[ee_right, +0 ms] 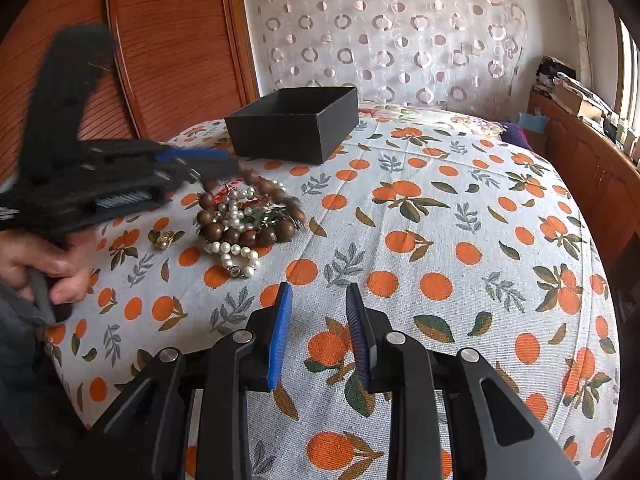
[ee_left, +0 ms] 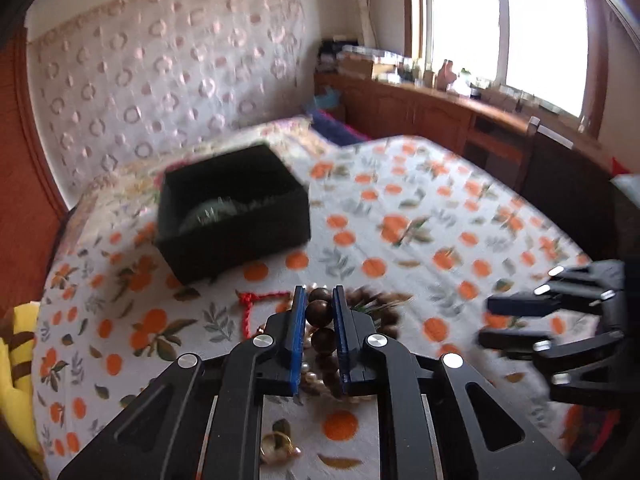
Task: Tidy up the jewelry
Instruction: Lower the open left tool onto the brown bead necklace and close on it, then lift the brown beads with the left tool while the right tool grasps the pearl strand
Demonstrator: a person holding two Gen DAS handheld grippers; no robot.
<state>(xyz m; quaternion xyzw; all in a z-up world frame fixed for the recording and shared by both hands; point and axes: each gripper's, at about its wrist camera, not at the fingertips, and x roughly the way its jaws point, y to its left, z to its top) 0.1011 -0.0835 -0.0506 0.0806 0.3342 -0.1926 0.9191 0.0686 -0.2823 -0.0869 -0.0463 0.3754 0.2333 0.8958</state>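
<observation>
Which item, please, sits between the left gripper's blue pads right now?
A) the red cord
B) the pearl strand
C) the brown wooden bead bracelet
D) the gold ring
C: in the left wrist view the left gripper has its pads pressed on the dark round beads of the brown wooden bead bracelet.

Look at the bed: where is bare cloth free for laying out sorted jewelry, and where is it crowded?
Free: the broad stretch of orange-print cloth right of the black box and the jewelry pile, running to the wooden cabinets; the right gripper is open above it. Crowded: the near-left corner, where the left gripper pinches the brown beads, beside a gold ring.
</observation>
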